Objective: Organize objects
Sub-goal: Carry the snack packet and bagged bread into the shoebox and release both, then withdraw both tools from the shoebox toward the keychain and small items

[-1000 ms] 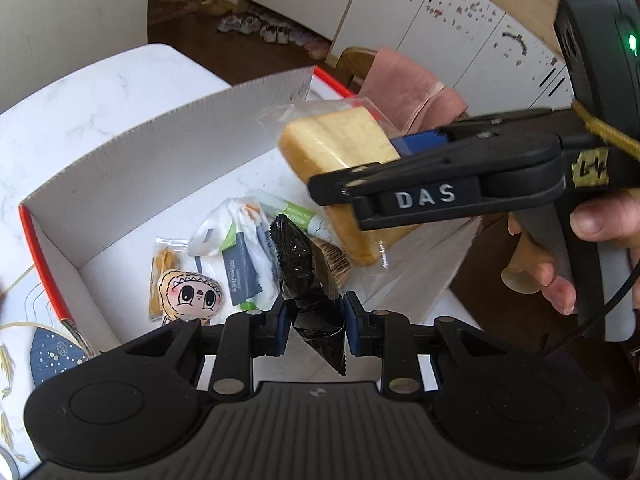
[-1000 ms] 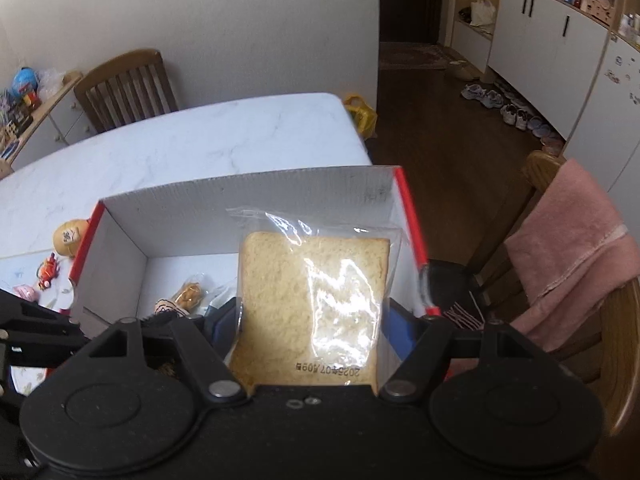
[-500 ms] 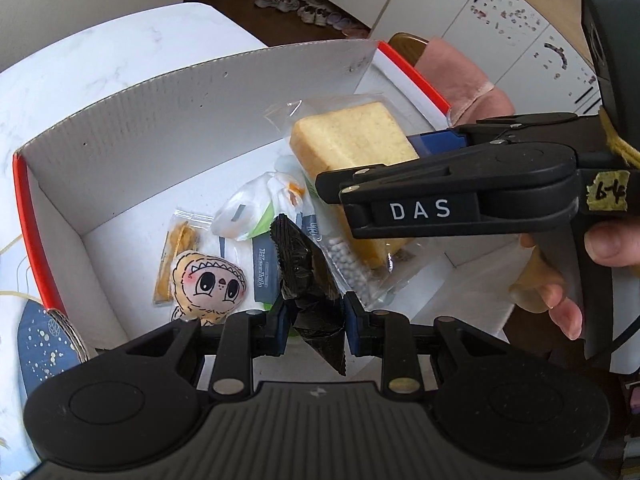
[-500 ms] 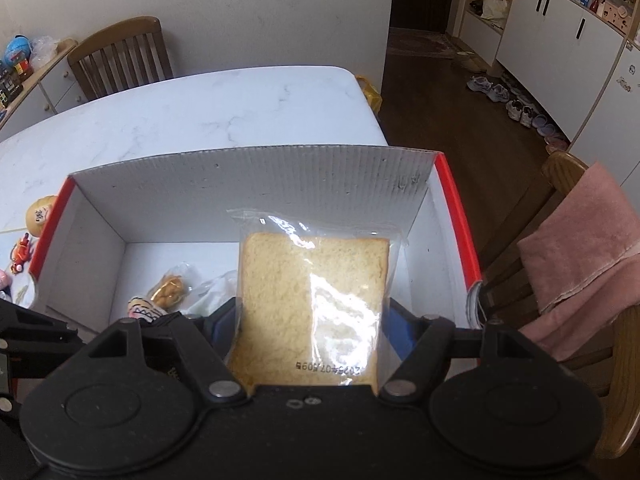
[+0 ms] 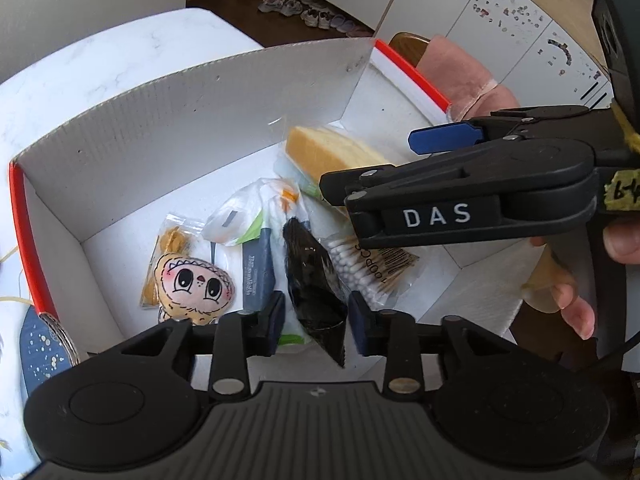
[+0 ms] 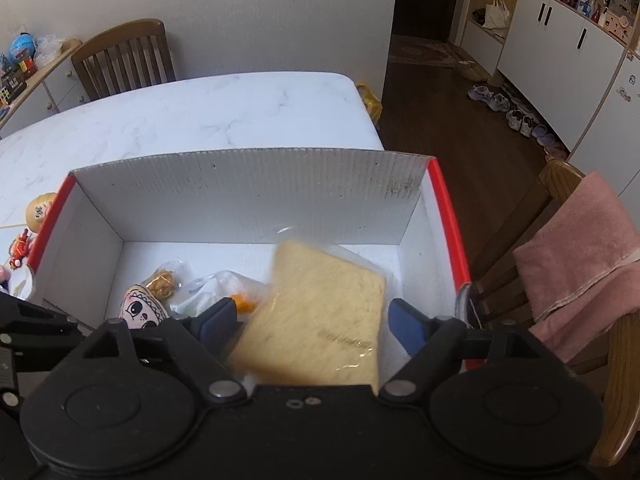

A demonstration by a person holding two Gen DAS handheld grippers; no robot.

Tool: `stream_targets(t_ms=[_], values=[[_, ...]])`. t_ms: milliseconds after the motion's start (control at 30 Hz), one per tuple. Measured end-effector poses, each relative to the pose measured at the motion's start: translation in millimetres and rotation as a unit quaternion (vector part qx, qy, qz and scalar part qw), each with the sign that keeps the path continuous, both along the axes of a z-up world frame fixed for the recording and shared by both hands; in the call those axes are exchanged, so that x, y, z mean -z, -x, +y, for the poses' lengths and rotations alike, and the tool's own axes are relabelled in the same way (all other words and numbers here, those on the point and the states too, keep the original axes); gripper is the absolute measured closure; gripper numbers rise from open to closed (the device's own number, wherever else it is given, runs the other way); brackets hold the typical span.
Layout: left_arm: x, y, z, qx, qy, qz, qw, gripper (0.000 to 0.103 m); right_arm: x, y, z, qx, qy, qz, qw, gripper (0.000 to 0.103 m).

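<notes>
Left wrist view: we see the left hand-held gripper (image 5: 316, 322) over the open white box (image 5: 160, 120) on the tabletop (image 5: 100, 60). Its jaws have just been opening; the black wrapped item (image 5: 316, 280) sits between the blue pads but looks free of them, so we judge this a release to drop it onto the pile. Below lie a cartoon-face plush (image 5: 196, 286), a small snack bag (image 5: 170, 240), a cotton swab pack (image 5: 372, 264) and a dark blue packet (image 5: 258, 276). The right hand-held gripper (image 5: 400, 168) crosses the frame, side marked "DAS", with a yellow tape tag, its writing unclear. The swab pack shows "100PC" or similar, partly hidden. Packet text is too small to read.

Right wrist view: the right hand-held gripper (image 6: 310, 320) has jaws that have just been opening, spread wide. The bagged bread slice (image 6: 320, 308) is tilted and motion-blurred between the pads, touching neither as far as we can tell, likely falling into the box's right side. A date stamp on the bag is blurred and unreadable. A pink towel (image 6: 580, 248) hangs on a chair beside the box.
</notes>
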State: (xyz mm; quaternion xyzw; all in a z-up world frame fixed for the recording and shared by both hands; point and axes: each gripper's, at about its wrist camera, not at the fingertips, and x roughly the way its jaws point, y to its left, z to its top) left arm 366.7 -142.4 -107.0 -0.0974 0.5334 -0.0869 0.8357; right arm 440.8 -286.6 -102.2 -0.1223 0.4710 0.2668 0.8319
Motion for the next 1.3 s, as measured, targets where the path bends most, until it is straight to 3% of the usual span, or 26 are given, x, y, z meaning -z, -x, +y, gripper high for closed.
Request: stream_targets(t_ms=[33,67,500,867,1000,1300], values=[[-1,1,-2,0.002,0.000,-0.004,1.0000,0.044,-2,0,-2,0.000,-0.002,0.001,1.000,0.019],[-3,2,-3,0.004,0.001,-0.009,1.0000,0.038,-4,1,-3,0.000,-0.005,0.001,1.000,0.019],[-34,20,-17,0.009,-0.010,-0.060,0.9981,0.038,-33,21,-29,-0.011,-0.040,-0.002,0.999,0.016],[-62,57,-7,-0.015,-0.008,-0.109,0.9939,0.038,-58,44,-43,-0.011,-0.074,-0.005,0.997,0.013],[-71,71,0,-0.028,-0.008,-0.125,0.9918,0.037,-69,56,-44,-0.018,-0.088,-0.019,0.996,0.007],[-87,105,30,-0.062,-0.010,-0.149,0.9869,0.020,-89,85,-37,-0.020,-0.125,-0.034,0.991,0.000]])
